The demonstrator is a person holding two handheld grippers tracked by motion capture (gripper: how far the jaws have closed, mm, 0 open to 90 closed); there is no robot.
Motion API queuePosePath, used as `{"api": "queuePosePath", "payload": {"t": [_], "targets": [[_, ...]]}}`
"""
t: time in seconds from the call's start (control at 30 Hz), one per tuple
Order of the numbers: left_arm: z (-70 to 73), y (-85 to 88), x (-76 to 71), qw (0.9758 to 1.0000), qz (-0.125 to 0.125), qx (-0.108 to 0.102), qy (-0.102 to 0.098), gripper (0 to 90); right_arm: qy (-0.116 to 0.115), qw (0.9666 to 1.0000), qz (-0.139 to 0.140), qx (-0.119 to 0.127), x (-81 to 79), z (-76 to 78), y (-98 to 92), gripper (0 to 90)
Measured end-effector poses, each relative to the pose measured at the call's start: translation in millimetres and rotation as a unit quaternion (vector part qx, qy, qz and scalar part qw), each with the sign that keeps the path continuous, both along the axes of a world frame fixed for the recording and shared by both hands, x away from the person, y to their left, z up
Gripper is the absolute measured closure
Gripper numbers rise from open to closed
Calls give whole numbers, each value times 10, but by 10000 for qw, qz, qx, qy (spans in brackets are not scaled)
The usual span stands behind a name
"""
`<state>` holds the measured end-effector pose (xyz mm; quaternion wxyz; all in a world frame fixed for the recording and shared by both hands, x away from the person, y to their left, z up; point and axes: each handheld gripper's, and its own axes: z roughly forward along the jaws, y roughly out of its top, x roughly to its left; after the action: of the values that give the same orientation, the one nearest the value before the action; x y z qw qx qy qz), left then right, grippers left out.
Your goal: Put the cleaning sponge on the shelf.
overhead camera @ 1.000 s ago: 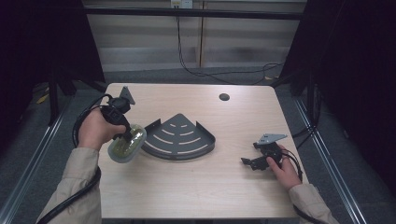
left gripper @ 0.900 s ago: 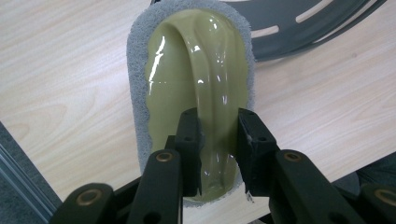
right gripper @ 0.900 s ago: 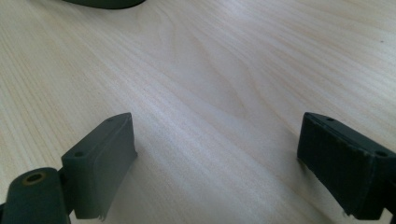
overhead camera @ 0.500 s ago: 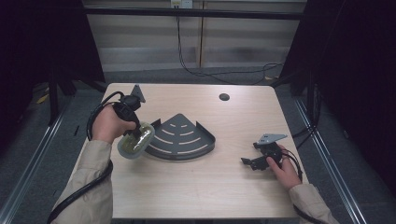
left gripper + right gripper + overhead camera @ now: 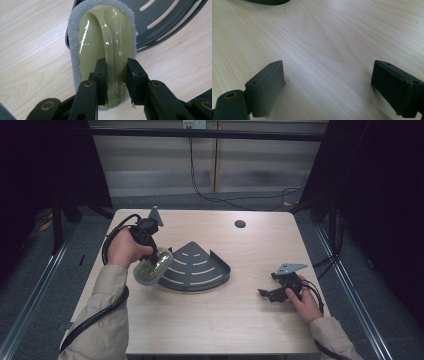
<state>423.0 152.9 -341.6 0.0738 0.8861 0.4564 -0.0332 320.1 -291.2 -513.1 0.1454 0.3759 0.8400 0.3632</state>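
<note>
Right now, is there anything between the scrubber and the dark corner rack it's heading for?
Nothing visible. The left hand-held gripper is shut on the scrubber's handle, and its far end already overlaps the rack's left edge. The slotted surface of the rack is bare. The right hand-held gripper rests open on the table, well off to the side.

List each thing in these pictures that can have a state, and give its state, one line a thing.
Left gripper: shut on the scrubber's handle.
Scrubber: held, its far end over the rack's rim.
Rack: flat on the table, nothing lying in it.
Right gripper: open, holding nothing, low over the table.
Table: bare wood apart from the rack, with a dark hole near its far edge.
</note>
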Motion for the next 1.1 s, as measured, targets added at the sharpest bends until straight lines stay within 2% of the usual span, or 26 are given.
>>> {"api": "queuePosePath", "payload": {"t": [0.47,1.1], "targets": [[17,-164,117,9997,-211,-32,-89,720,5,10000,6,-9,0,1,-2,109],[-31,-341,225,9993,-324,-82,-151,720,7,10000,3,-6,0,1,-2,109]]}}
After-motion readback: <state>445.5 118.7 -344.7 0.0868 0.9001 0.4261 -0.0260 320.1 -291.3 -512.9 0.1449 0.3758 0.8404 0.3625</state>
